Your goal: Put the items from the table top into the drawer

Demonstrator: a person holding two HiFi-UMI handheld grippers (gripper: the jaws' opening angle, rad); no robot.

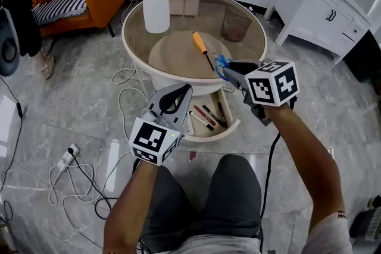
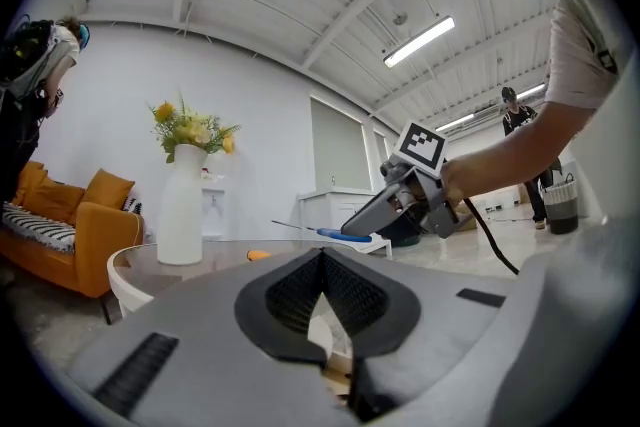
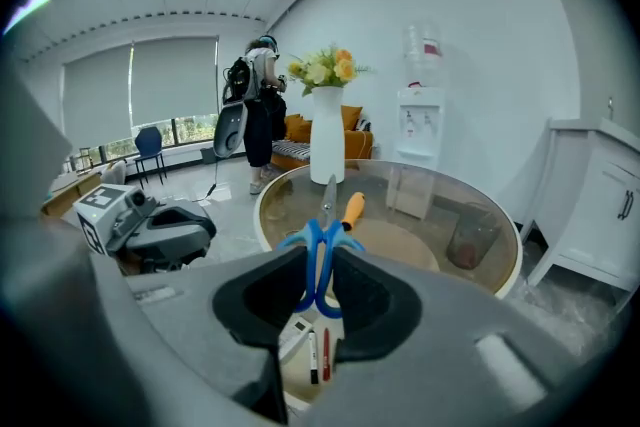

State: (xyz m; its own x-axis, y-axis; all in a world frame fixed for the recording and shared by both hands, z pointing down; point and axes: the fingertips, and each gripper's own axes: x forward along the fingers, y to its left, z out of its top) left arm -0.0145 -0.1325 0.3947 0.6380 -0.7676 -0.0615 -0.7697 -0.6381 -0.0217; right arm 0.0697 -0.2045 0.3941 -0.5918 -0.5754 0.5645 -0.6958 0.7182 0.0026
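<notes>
**A:** How much of the task can be counted as done?

**B:** Only a part. The drawer (image 1: pixel 231 127) is pulled open under the front edge of the bench (image 1: pixel 132 44), and several pens (image 1: pixel 203 116) are already seen lying in it.

**A:** What is being handled at this moment?

**B:** The scissors (image 1: pixel 221 63), with blue handles, are clamped by the handles in the right tongs (image 1: pixel 230 72). They are held in the air over the front edge of the bench, just behind the drawer, and are not yet put in. The left tongs (image 1: pixel 186 90) are closed with nothing between them and are held near the left end of the drawer.

**A:** What is left on the bench?

**B:** A screwdriver (image 1: pixel 202 49) with an orange handle is seen near the middle of the top. A white vase (image 1: pixel 156 4) with flowers stands by the far left edge and a dark glass (image 1: pixel 236 25) by the far right edge. Whether these two are meant for the drawer cannot be told.

**A:** So what remains?

**B:** It is judged that the scissors must be set into the drawer, and after that the screwdriver must be fetched.
</notes>
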